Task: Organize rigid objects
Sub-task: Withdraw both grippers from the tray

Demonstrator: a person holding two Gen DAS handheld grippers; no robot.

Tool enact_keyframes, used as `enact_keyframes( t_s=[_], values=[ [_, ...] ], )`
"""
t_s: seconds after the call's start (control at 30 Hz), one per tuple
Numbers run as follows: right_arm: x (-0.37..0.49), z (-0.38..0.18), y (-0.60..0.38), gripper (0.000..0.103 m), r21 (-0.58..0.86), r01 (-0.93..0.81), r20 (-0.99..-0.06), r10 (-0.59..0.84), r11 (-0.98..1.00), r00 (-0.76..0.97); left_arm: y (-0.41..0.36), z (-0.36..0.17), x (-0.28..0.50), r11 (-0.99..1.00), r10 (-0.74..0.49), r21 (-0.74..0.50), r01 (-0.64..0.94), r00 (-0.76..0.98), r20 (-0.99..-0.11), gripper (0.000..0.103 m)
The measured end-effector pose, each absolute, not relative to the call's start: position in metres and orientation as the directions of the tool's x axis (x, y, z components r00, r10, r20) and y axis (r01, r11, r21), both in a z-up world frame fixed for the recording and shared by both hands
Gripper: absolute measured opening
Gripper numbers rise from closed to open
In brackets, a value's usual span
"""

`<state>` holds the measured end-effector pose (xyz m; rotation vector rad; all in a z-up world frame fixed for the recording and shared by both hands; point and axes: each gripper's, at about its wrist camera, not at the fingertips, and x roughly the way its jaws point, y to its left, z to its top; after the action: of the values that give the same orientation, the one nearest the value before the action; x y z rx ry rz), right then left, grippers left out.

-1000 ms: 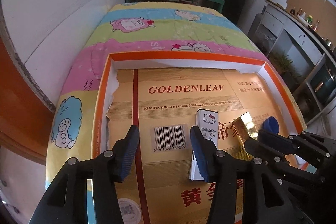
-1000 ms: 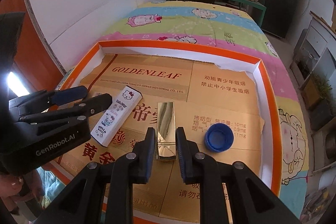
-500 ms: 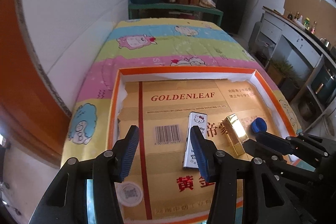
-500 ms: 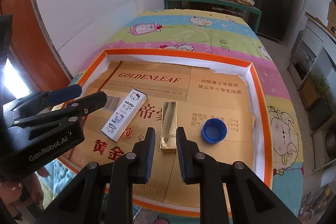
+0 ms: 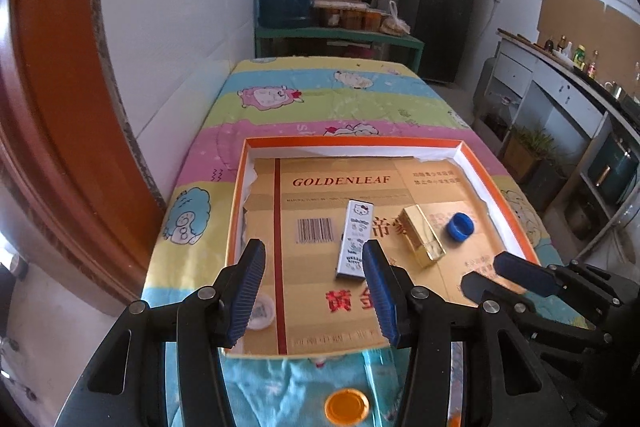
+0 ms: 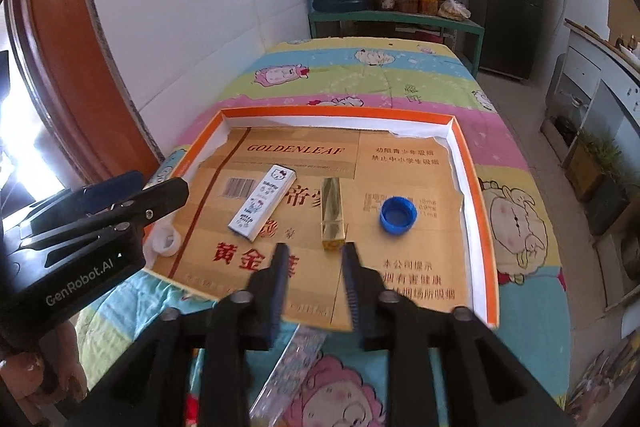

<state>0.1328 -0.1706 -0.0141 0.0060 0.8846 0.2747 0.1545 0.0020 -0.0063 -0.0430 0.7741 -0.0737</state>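
An orange-rimmed tray [image 5: 352, 141] [image 6: 336, 115] lined with gold cardboard holds a white cartoon-cat box [image 5: 354, 239] [image 6: 262, 203], a gold box [image 5: 422, 235] [image 6: 331, 213] and a blue bottle cap [image 5: 460, 226] [image 6: 398, 215]. My left gripper [image 5: 313, 255] [image 6: 160, 183] hangs open and empty over the tray's near left part, the white box just beyond its right finger. My right gripper [image 6: 315, 249] [image 5: 484, 273] hovers above the tray's near edge; its jaws are opening with nothing between them, and the gold box lies just ahead.
A white cap [image 5: 260, 311] [image 6: 166, 241] sits in the tray's near left corner. On the cartoon blanket in front of the tray lie an orange cap [image 5: 346, 407] and a flat patterned packet [image 6: 288, 367]. A white wall and a brown door frame stand to the left.
Both grippers have drawn back and up from the tray. The right jaws, narrow at the gold box's near end before, have spread and left it lying there. The left jaws kept their width.
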Motion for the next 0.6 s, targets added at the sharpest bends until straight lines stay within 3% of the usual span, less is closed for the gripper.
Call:
enact_keyframes(
  t_s=[0.03,0.33,0.4,0.53,0.6],
  values=[
    [0.128,-0.011,-0.171,0.041,0.120,-0.235,-0.758,0.242,0.964,0.606,0.001,-0.004,0.150,0.996,-0.083,-0.066,0.052,0.716,-0.693,0.052],
    [0.095,0.006,-0.174,0.042,0.123,-0.238,-0.739,0.249,0.963,0.625,-0.002,0.015,0.110,0.995,-0.098,-0.074,0.066,0.742,-0.663,0.052],
    [0.088,0.007,-0.176,0.045,0.130,-0.233,-0.739,0.251,0.964,0.626,-0.002,0.018,0.100,0.995,-0.100,-0.073,0.069,0.749,-0.655,0.052],
    [0.074,0.008,-0.178,0.061,0.141,-0.234,-0.739,0.259,0.962,0.622,-0.003,0.024,0.082,0.995,-0.099,-0.069,0.072,0.762,-0.640,0.052],
    [0.067,0.010,-0.180,0.063,0.148,-0.234,-0.735,0.265,0.961,0.624,-0.002,0.027,0.075,0.995,-0.103,-0.073,0.074,0.764,-0.637,0.052]
  ],
)
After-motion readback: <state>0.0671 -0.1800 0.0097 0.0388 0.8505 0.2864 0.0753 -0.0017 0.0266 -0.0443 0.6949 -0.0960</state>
